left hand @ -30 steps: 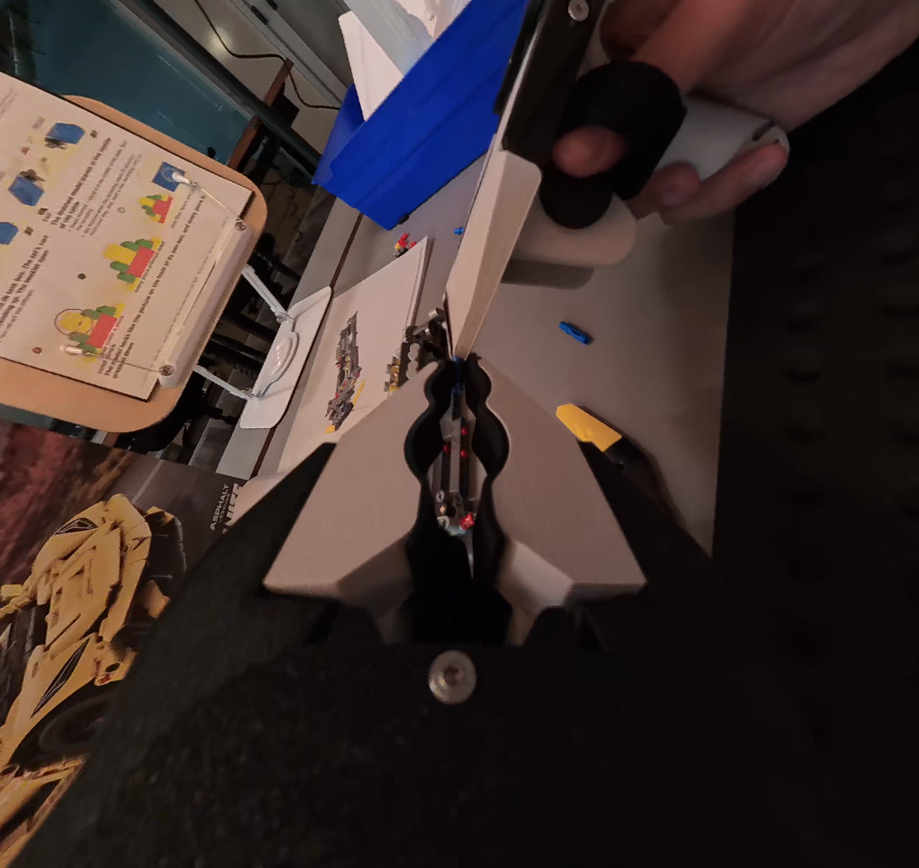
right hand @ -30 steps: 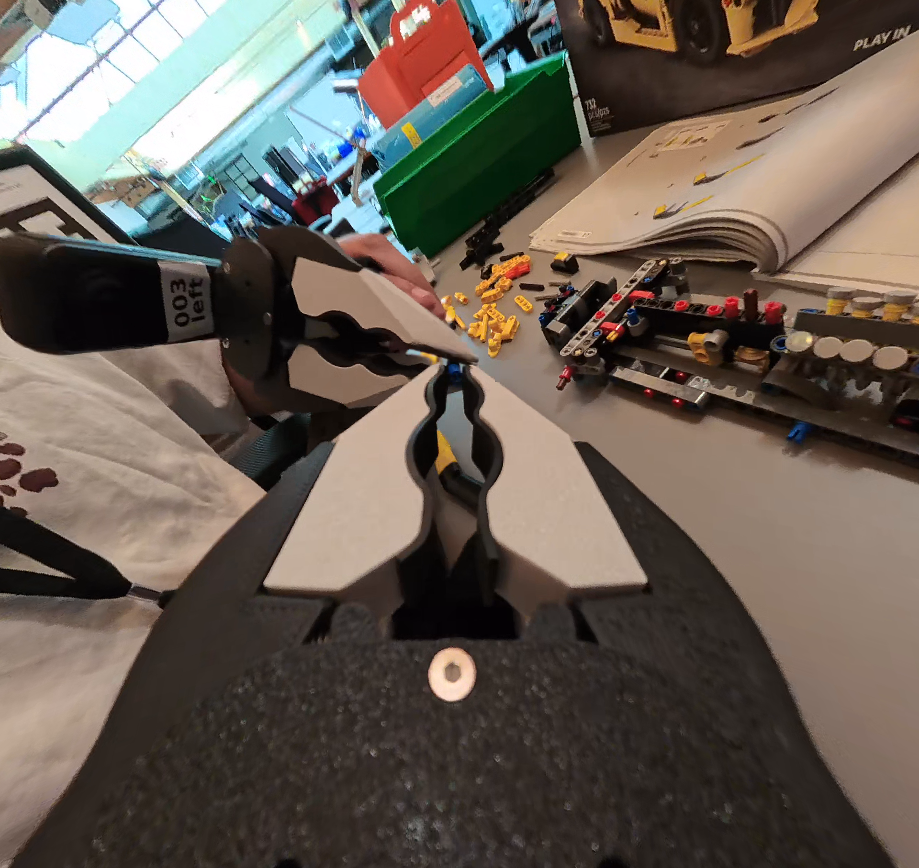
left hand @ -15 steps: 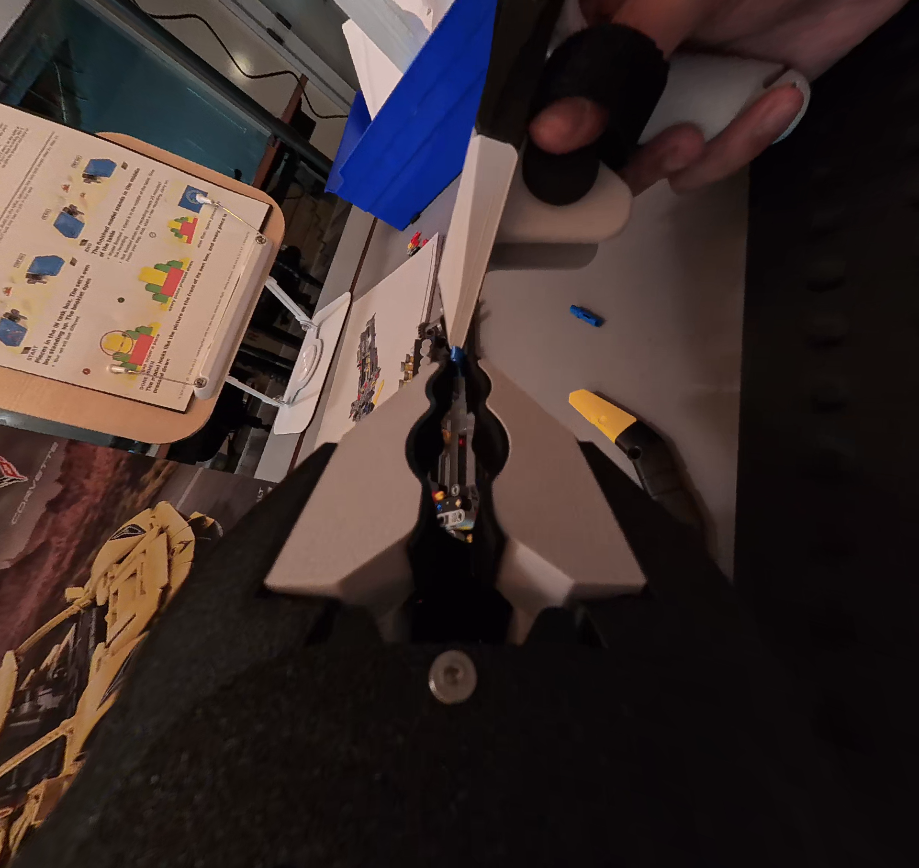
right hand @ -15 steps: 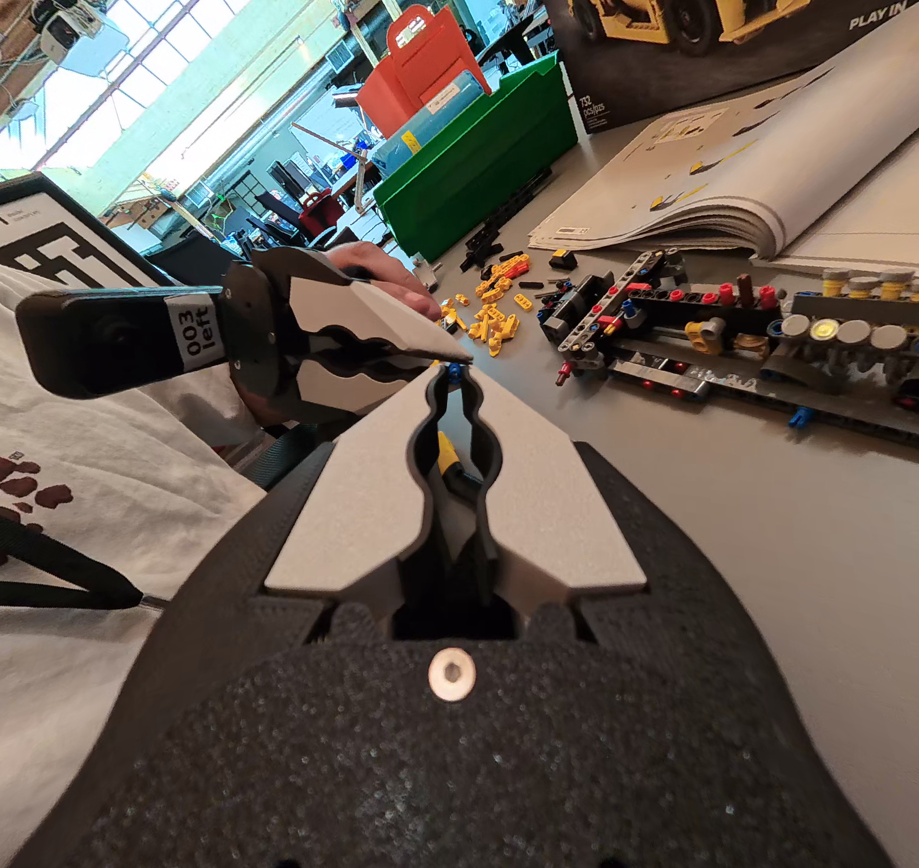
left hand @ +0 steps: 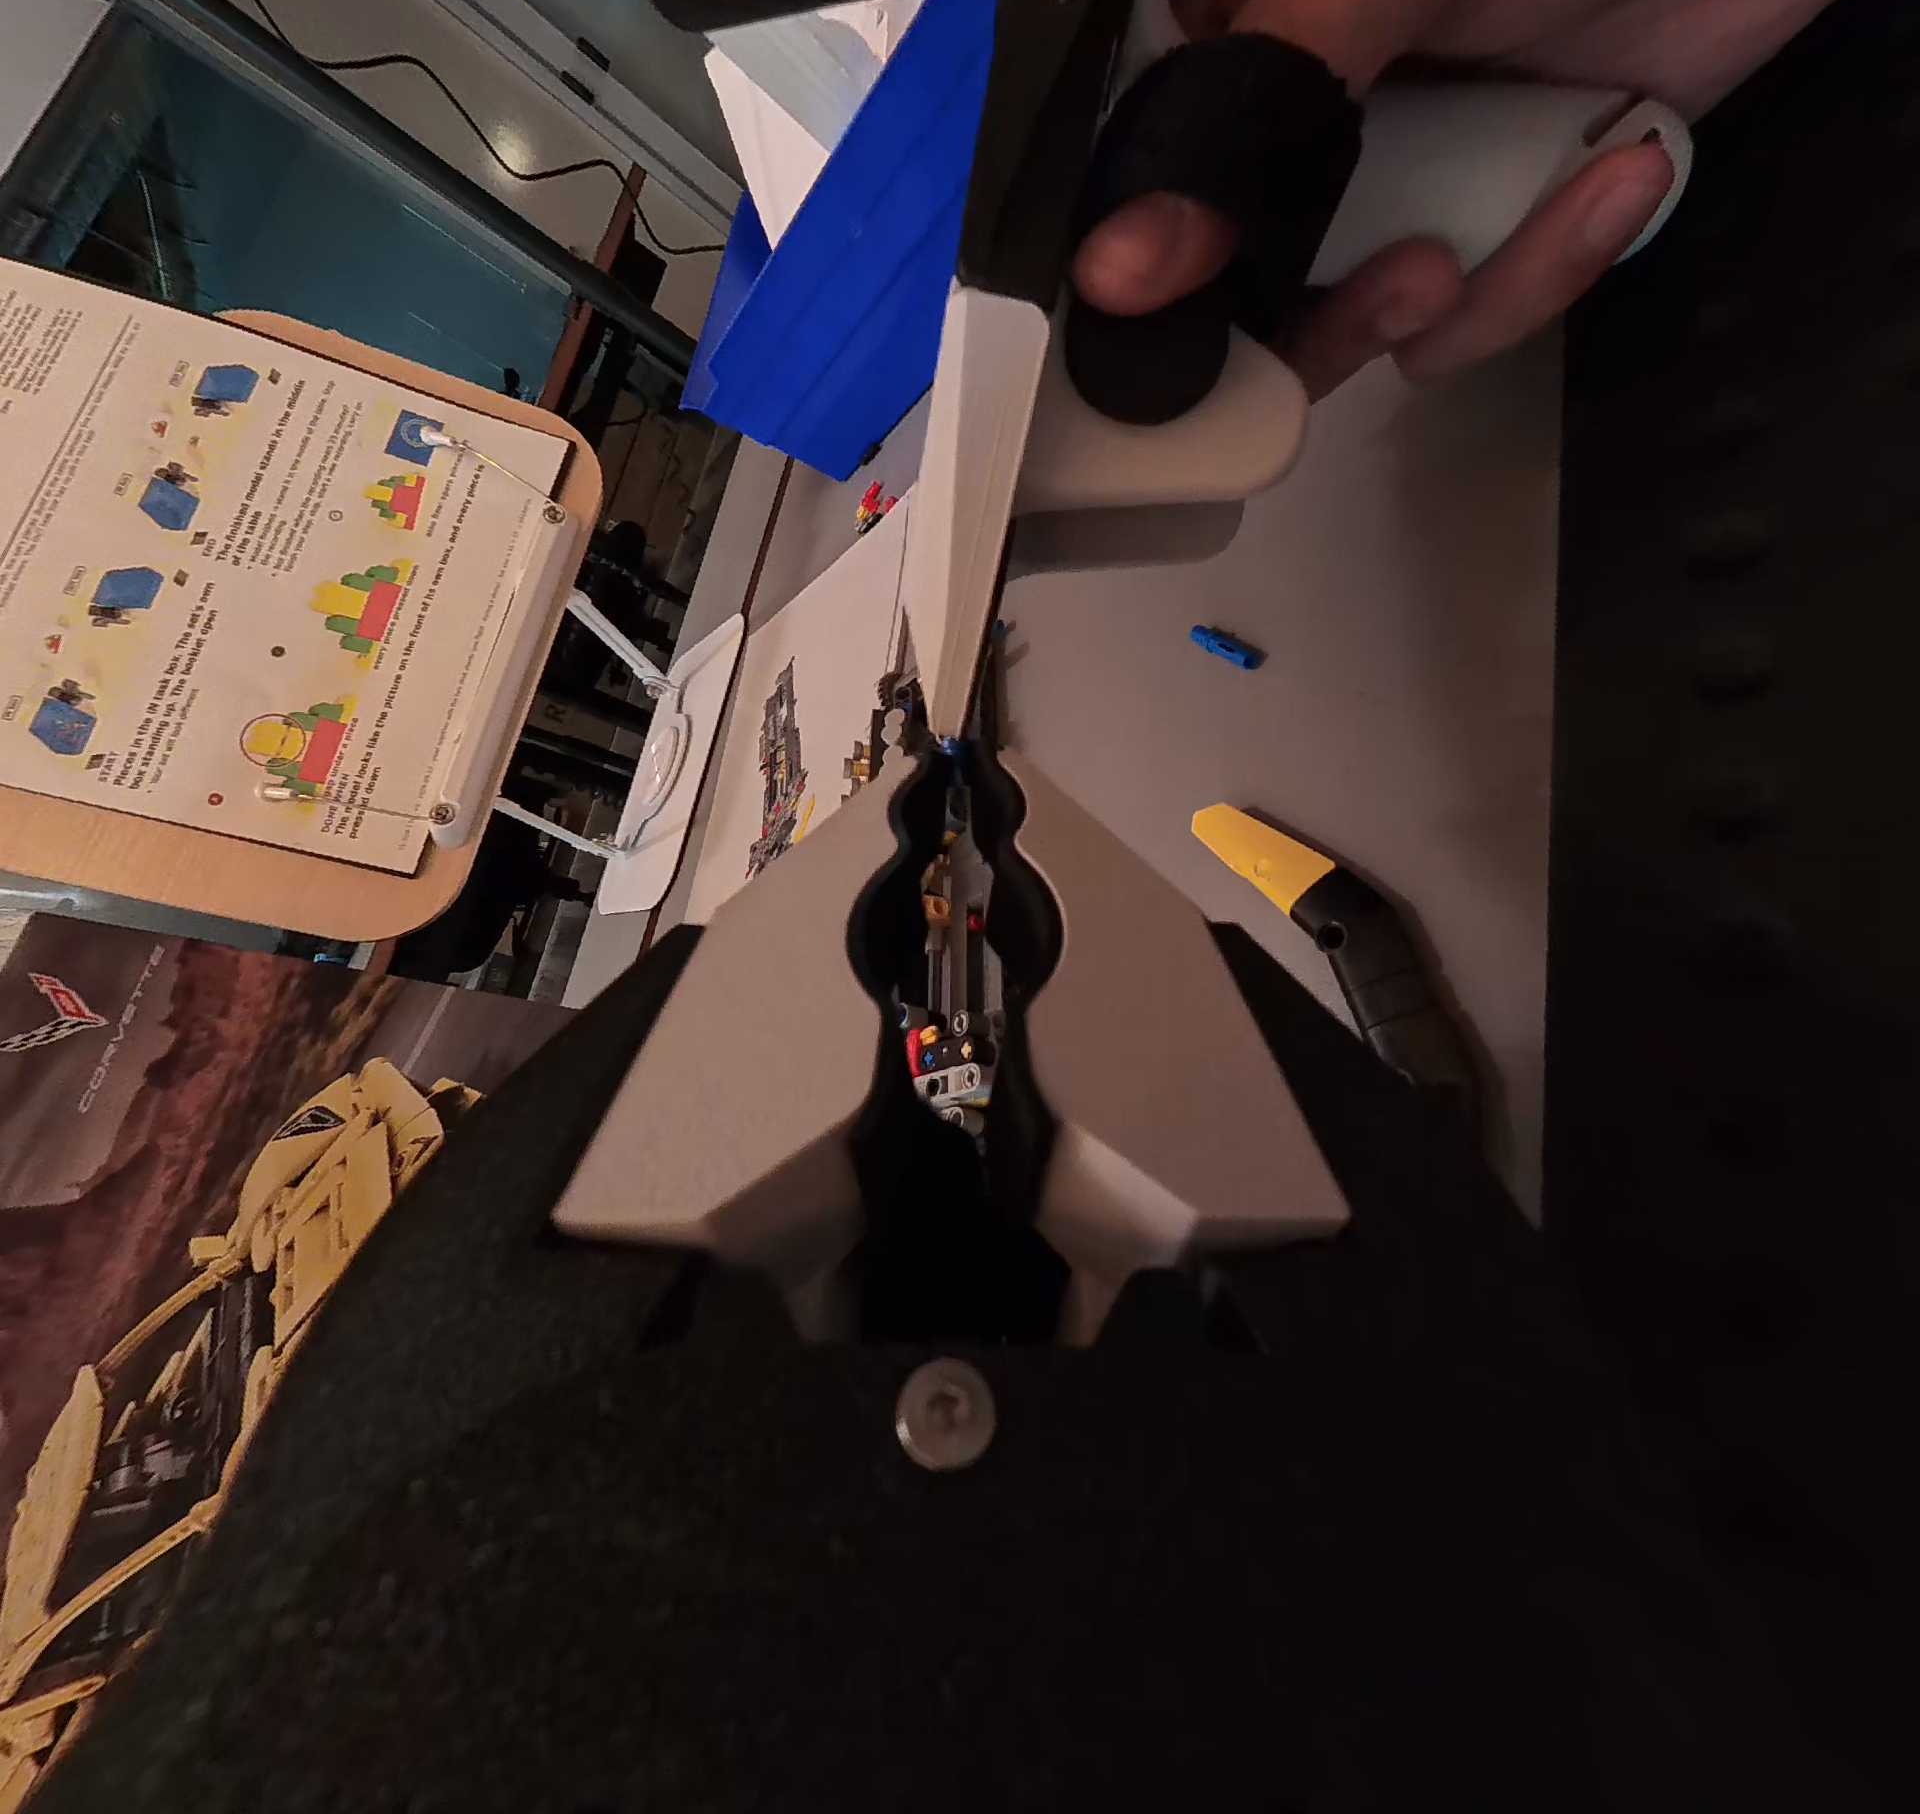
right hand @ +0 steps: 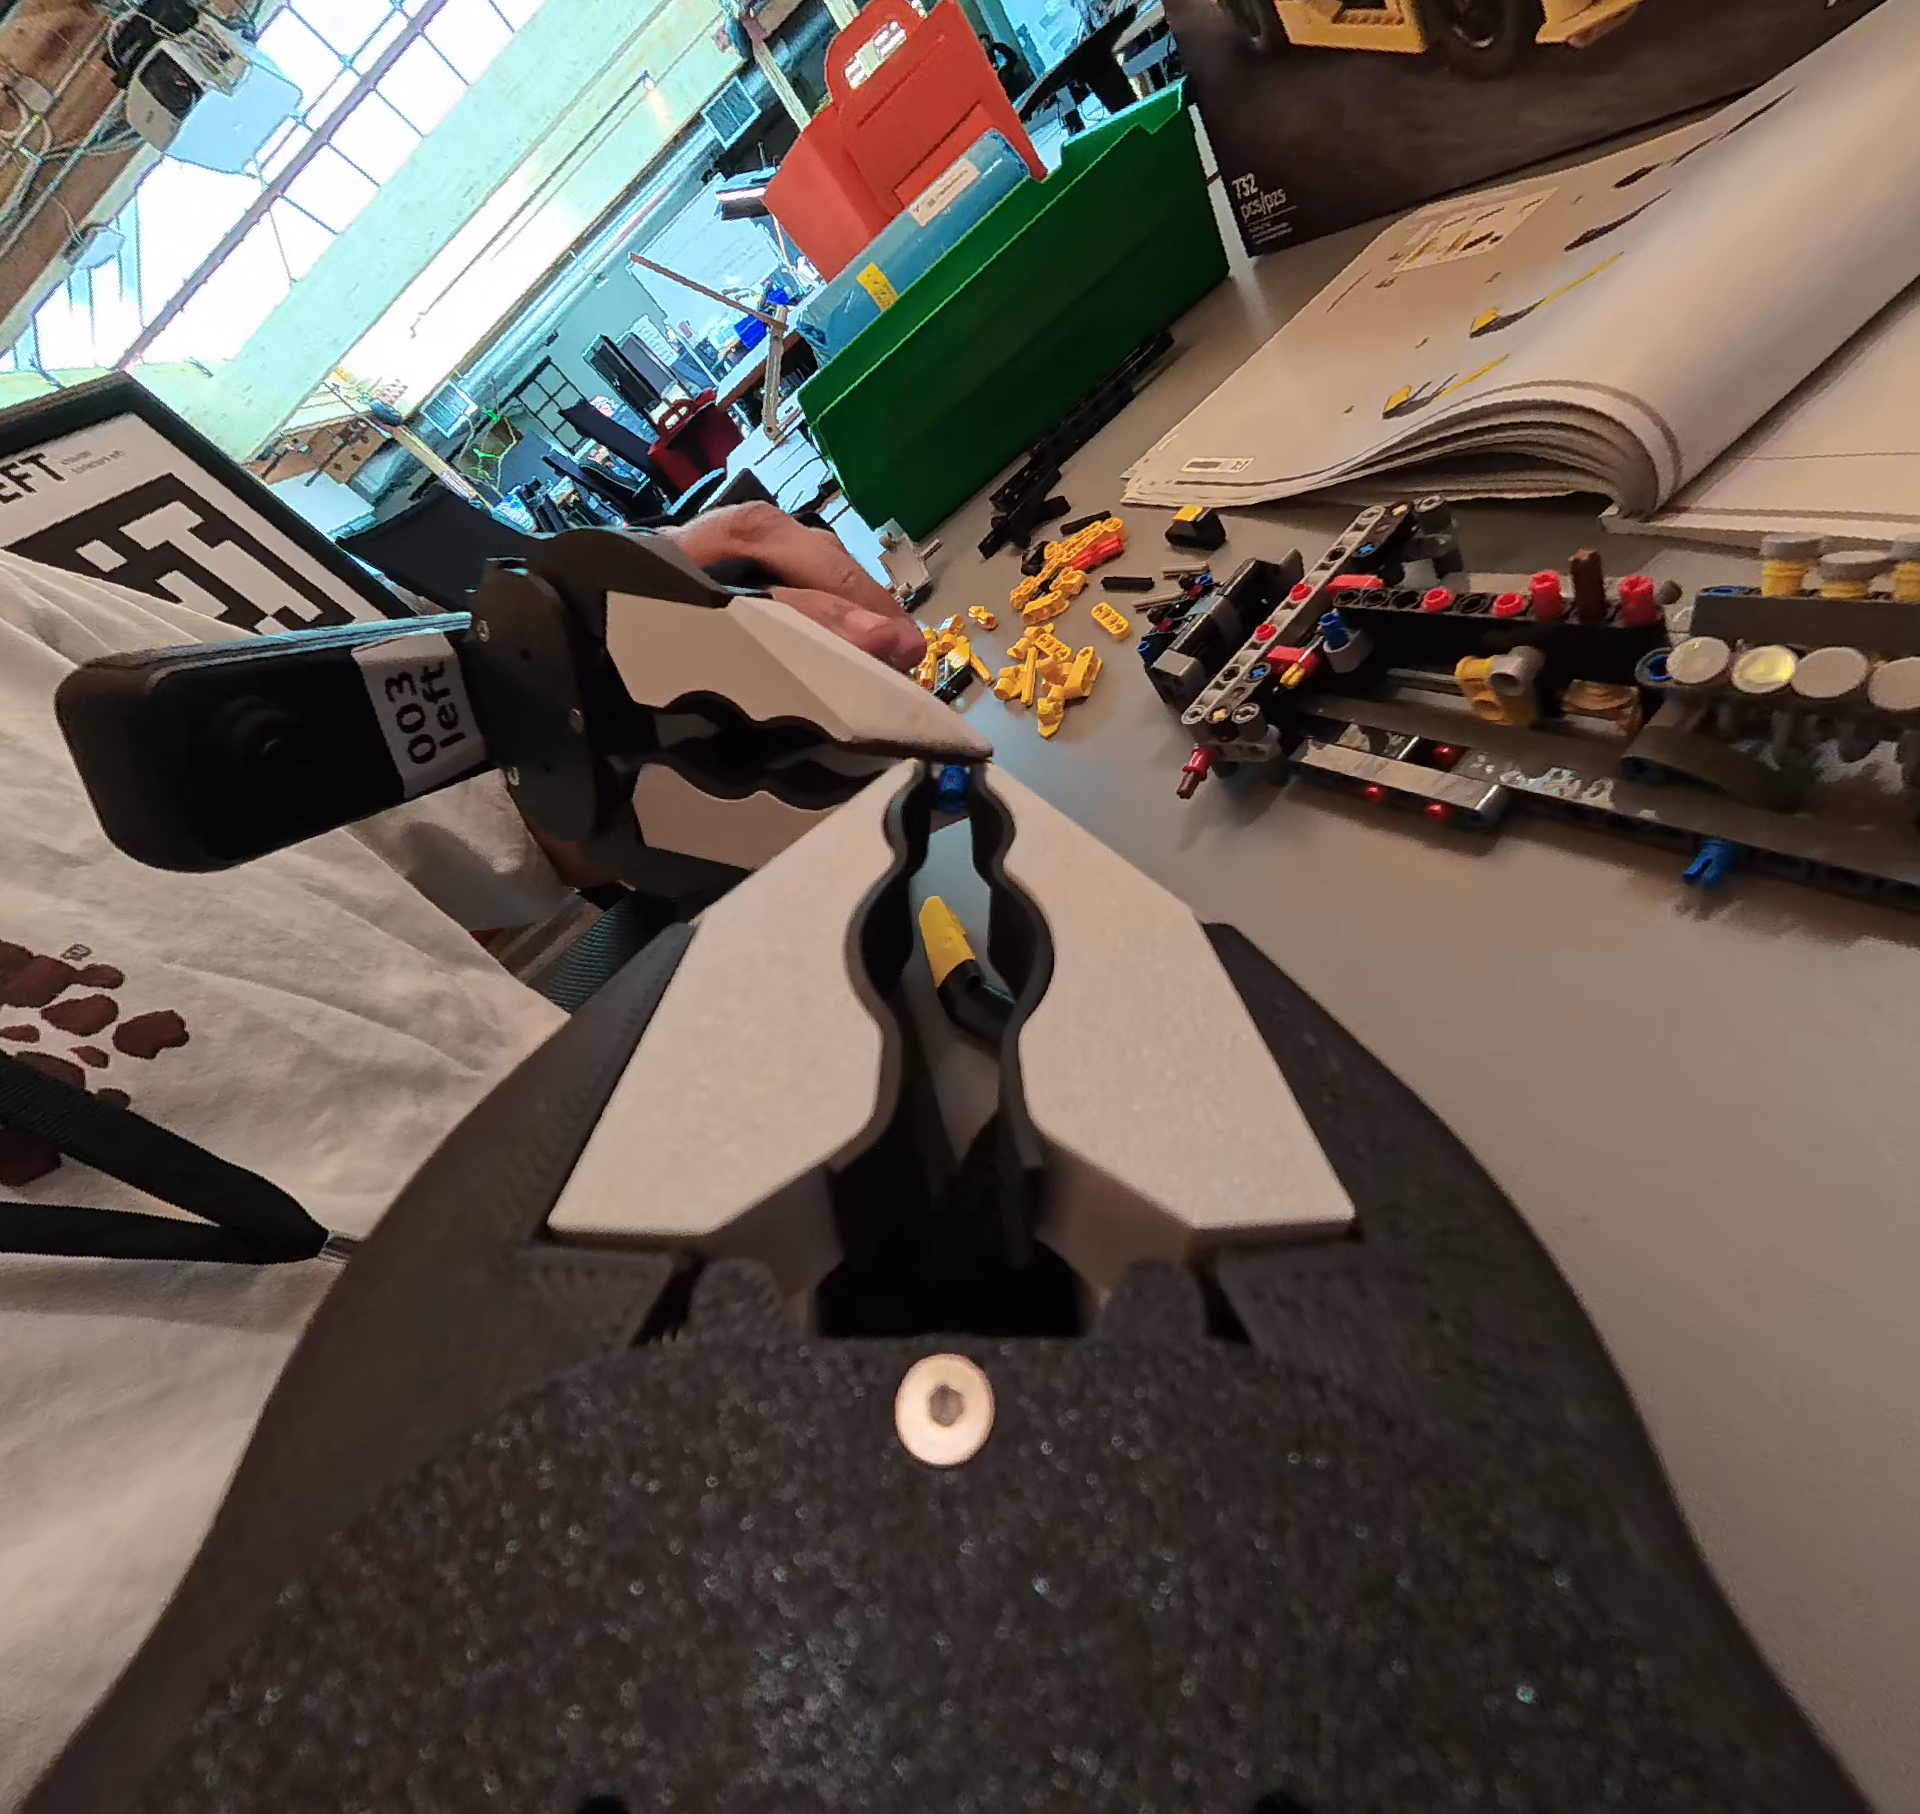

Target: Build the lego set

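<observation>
Both grippers met tip to tip on a small blue plastic pin [right hand: 951, 785], mid-frame.
Left gripper [left hand: 951, 756] and right gripper [right hand: 951, 772] jaws near-closed, both pinching it, likely a handover; grey-black beam chassis [right hand: 1507, 715] waited at right.

We list: grey desk [right hand: 1455, 1089]; green bin [right hand: 997, 351]; red folder [right hand: 904, 133]; yellow loose pieces [right hand: 1039, 663]; small blue peg [left hand: 1226, 647]; blue bin [left hand: 852, 289]; tool fingers [right hand: 727, 1037] pale grey, black-lined.

Print on set box [right hand: 1455, 81], instruction sheet [left hand: 260, 601] (wording withheld)
</observation>
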`<action>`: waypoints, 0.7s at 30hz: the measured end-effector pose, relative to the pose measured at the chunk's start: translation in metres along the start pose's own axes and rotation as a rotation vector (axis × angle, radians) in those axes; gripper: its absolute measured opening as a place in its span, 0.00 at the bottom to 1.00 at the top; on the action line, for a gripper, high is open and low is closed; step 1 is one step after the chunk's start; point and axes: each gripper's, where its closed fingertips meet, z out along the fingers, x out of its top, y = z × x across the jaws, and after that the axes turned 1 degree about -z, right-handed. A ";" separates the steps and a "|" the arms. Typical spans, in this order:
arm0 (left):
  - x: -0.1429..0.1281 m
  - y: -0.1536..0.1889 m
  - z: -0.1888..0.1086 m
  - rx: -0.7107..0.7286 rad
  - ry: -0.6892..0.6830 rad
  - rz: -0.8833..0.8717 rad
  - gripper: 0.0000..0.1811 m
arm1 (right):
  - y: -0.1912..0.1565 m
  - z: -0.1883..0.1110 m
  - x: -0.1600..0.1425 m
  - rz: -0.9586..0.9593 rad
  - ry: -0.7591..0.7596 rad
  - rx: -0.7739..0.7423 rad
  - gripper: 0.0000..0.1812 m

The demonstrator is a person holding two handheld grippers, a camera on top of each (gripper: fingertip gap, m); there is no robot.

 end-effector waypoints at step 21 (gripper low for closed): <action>-0.026 0.039 -0.019 -0.412 -0.183 -0.564 0.12 | 0.011 -0.004 -0.006 -0.094 -0.046 -0.127 0.02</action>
